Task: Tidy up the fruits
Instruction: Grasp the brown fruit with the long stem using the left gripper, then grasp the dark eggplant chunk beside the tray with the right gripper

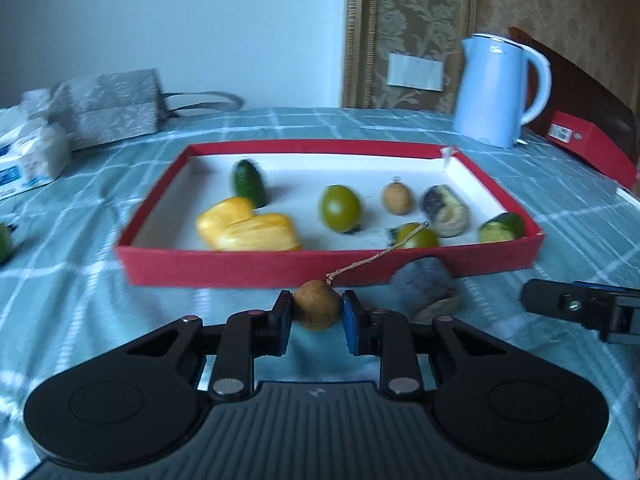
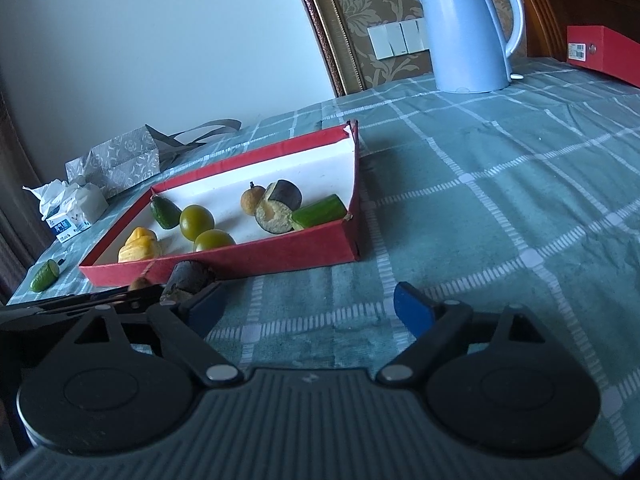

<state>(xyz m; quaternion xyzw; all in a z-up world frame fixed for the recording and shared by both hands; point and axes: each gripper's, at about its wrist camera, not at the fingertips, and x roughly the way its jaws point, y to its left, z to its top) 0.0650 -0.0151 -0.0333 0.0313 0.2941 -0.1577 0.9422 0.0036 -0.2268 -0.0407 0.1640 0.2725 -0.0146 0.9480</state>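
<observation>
The left gripper (image 1: pixel 317 312) is clenched on a small brown fruit (image 1: pixel 316 309) with a long thin stem (image 1: pixel 376 257), its 2 pads pressing the fruit's sides. It holds the fruit low over the checked cloth (image 2: pixel 500 200), just in front of the red box (image 1: pixel 248 270), probably so the fruit can be carried over the near wall and set down with the others. The box is shallow and open, which suits that kind of drop-in sorting.

The right gripper (image 2: pixel 308 308) is released, its jaws spread wide over bare cloth with nothing between them. It sits in front of the box's near right corner, and I judge it is waiting its turn, perhaps for the dark cut piece (image 2: pixel 188 276) that lies against the front of the box, just beside its left pad.

Inside the box lie a yellow pepper (image 1: pixel 244 226), 2 round green fruits (image 1: pixel 340 208), another brown fruit (image 1: pixel 397 198), a dark halved piece (image 1: pixel 446 210) and 2 cucumber pieces (image 1: pixel 250 178).

The left view shows the grip itself plainly. The right view barely shows the held fruit, but it shows 1 more cucumber piece (image 2: pixel 45 276) on the cloth well left of the box, still to be gathered. Behind the box stand a blue kettle (image 2: pixel 468 28) and a tissue pack (image 2: pixel 74 208).
</observation>
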